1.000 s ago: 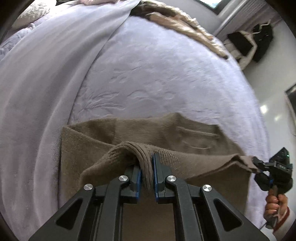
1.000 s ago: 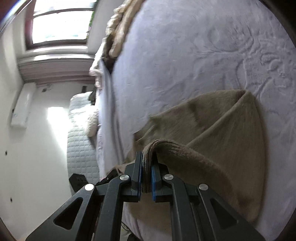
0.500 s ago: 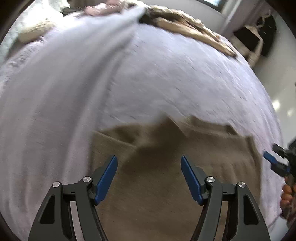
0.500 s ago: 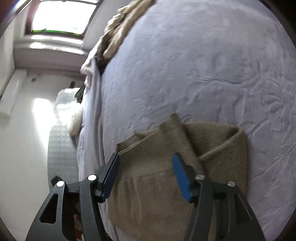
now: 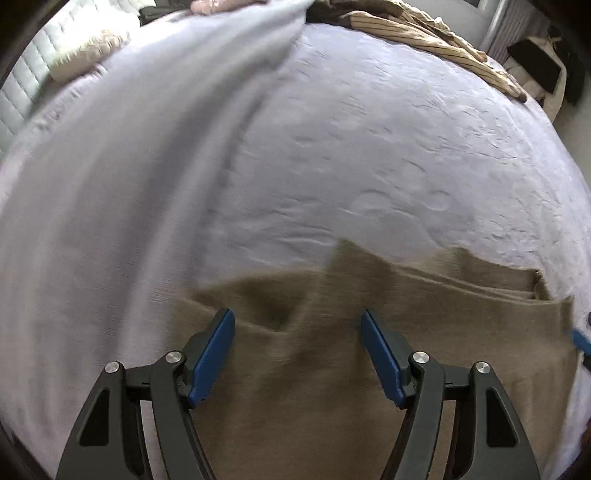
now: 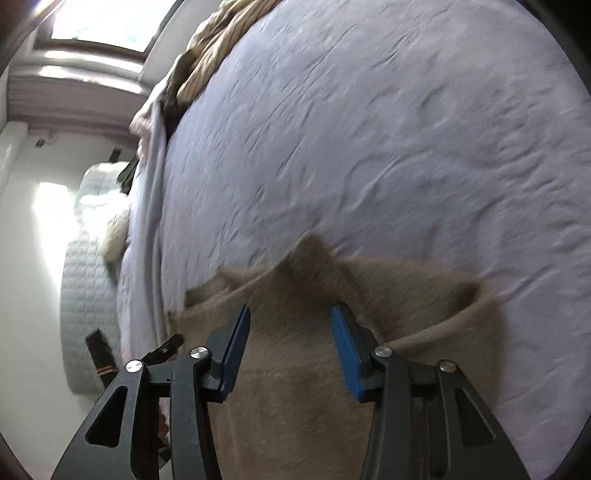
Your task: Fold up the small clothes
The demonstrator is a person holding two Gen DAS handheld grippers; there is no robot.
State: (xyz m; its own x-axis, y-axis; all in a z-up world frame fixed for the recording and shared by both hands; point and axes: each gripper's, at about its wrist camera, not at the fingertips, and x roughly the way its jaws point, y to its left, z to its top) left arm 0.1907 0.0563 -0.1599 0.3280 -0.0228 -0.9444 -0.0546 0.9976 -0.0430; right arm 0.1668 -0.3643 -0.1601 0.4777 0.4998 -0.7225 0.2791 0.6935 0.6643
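A small brown knitted garment [image 5: 388,332] lies folded on the lilac bedspread [image 5: 369,147], at the bed's near edge. My left gripper [image 5: 297,332] is open and empty, hovering just above the garment's left part. In the right wrist view the same garment [image 6: 303,369] lies under my right gripper [image 6: 290,328], which is open and empty above it. A blue tip of the right gripper [image 5: 581,338] shows at the right edge of the left wrist view. Both views are blurred by motion.
A pale grey blanket [image 5: 129,166] covers the bed's left side. Tan striped clothes [image 5: 424,33] are heaped at the far edge, also in the right wrist view [image 6: 214,48]. A quilted headboard [image 6: 85,295] and cream pillow [image 5: 88,55] lie beyond.
One second ago both grippers were shut on the garment's lifted edge. They have let go and opened; the garment now lies flat, and both grippers have pulled back slightly.
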